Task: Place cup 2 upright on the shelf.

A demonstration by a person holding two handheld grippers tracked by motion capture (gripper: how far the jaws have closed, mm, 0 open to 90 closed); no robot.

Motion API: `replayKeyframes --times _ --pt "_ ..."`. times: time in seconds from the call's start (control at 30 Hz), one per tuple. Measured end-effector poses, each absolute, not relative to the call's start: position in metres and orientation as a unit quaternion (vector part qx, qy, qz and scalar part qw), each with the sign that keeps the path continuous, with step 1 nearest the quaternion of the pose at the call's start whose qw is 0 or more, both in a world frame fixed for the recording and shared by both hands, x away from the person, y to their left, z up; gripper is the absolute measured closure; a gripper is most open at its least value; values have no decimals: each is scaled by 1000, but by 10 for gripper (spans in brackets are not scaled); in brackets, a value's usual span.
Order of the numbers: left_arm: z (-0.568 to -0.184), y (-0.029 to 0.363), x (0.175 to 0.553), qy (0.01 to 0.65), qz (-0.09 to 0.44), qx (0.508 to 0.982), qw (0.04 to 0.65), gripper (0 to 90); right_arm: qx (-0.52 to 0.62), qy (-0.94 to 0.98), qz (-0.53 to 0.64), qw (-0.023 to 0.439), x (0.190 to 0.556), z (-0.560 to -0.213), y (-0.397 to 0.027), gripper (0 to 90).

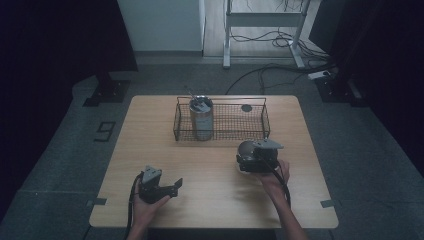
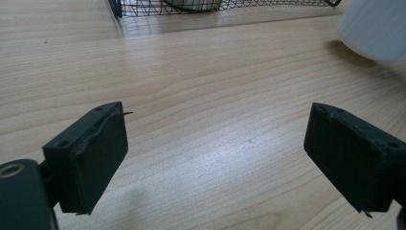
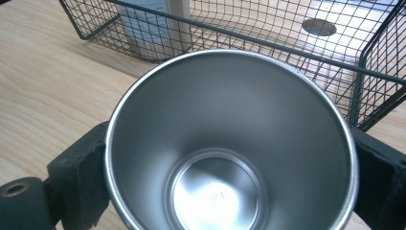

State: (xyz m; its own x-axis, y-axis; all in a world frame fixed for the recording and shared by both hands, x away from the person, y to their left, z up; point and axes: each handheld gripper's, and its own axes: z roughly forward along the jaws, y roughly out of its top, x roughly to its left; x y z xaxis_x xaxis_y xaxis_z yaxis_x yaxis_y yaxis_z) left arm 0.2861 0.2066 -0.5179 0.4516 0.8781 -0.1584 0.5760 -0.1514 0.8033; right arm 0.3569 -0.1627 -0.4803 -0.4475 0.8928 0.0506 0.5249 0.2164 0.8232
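Tabletop (image 1: 210,165) nearest bears the left tool (image 1: 161,186), spread wide and empty. Right tool (image 3: 225,158) clamps an upright steel cup (image 3: 230,139), mouth up, just short of the wire basket (image 3: 378,81), which lies straight beyond, holding a tumbler (image 1: 201,117).

This looks like a lab or a test room, not a home. A single wooden worktop (image 1: 215,195) stands on grey carpet floor (image 1: 65,155) with tape marks. Dark curtains (image 1: 55,40) hang at both sides. Behind it, loose cables (image 1: 265,70) run under a metal frame stand (image 1: 262,22).
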Motion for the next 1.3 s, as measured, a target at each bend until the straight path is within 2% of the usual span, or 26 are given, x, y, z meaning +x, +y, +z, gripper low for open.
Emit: replayKeyframes --times 0.77,1.3 --pt "-508 206 282 476 143 741 452 84 497 727 414 232 362 -428 -159 62" --pt "-507 204 283 471 144 748 445 84 503 719 415 240 386 -400 -153 62"
